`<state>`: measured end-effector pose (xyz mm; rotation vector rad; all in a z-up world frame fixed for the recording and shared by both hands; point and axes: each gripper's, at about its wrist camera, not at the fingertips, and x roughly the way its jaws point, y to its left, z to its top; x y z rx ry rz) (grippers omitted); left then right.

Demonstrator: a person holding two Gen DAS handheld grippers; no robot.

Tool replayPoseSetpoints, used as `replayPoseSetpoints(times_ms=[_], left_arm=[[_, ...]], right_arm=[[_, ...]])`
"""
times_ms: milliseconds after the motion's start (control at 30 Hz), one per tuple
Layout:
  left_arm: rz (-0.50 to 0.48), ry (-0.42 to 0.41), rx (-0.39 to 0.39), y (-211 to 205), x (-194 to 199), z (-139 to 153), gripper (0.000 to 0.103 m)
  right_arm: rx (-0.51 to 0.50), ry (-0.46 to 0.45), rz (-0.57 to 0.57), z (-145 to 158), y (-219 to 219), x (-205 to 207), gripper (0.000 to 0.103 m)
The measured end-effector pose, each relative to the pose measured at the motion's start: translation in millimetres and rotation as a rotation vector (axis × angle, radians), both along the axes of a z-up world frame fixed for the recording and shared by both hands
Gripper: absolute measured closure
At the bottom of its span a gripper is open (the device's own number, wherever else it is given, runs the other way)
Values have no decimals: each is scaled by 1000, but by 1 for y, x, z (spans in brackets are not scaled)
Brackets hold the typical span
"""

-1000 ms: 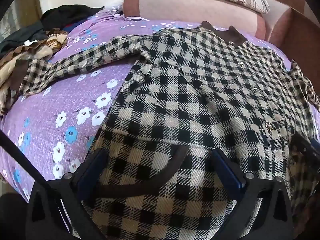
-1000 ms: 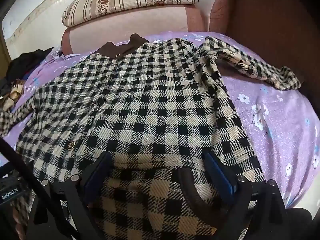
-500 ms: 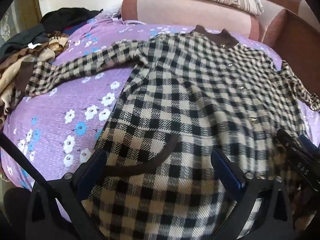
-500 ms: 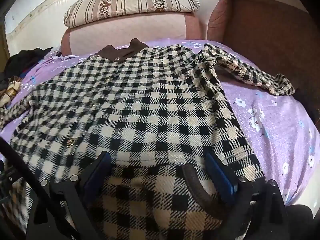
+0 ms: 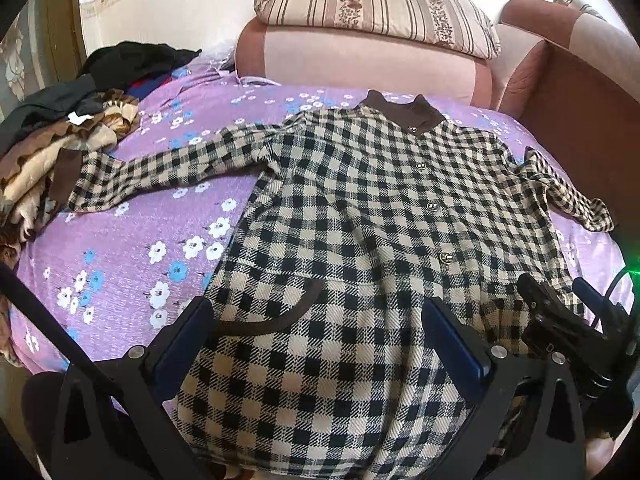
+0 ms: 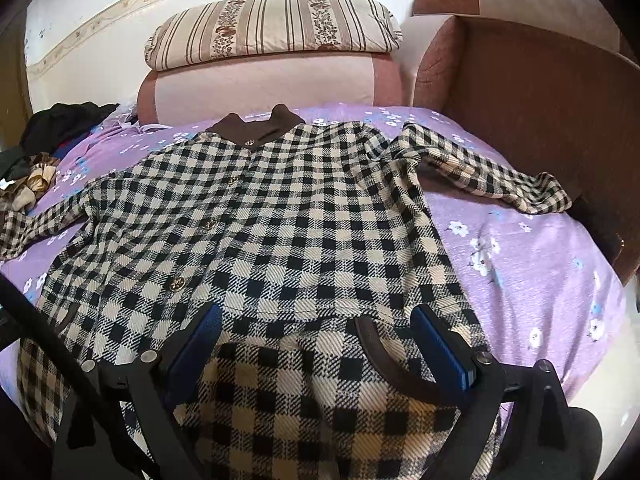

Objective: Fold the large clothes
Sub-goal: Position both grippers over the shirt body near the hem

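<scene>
A checked coat (image 5: 360,216) lies spread front-up across the purple flowered bedsheet (image 5: 132,256), brown collar toward the far edge, one sleeve reaching a clothes pile (image 5: 60,128) at the left edge, while the left gripper (image 5: 320,336) hangs wide apart over its hem.

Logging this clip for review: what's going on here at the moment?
A person with a gripper in each hand is about to fold a checked coat spread front-up on a purple floral sheet, collar toward the sofa back. Both sleeves lie out to the sides, so no fold shows yet. The left gripper and right gripper are both open over the hem end, one near each pocket. A pile of other clothes sits at the left.
</scene>
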<state>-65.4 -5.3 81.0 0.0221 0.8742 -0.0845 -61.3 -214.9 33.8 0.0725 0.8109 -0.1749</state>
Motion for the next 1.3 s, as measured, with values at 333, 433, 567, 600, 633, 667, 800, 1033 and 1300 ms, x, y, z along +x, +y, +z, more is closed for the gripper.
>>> replayPoseSetpoints(times_ms=[333,433,567,600,633,667,800,1033,1300], left_arm=[[-15,-53,30,-3,-14,10,0],[-22,-49,22,-2,-19,9,0],[-24,-44,12,1,-21,10,0],[-27,-41,9,1,-21,10,0],[-25,-40,9,-2,-24,7,0],[-27,-38,6,-1,-25,7,0],[-33,-35,0,-1,-28,7,0],[-30,-32,-7,-2,-31,6,0],[-24,-20,-6,-4,-30,0,0]], right_arm=[[-17,-16,-9,13,-1,-8,5],[-23,-19,-6,14,2,-8,5],[-34,-33,-8,13,11,-16,5],[-39,-38,-10,12,15,-20,5],[-42,-41,-11,13,16,-21,5],[-45,-44,-11,13,17,-22,5],[-50,-48,-13,14,19,-23,5],[-56,-50,-19,13,24,-27,5],[-54,-43,-23,9,26,-29,5]])
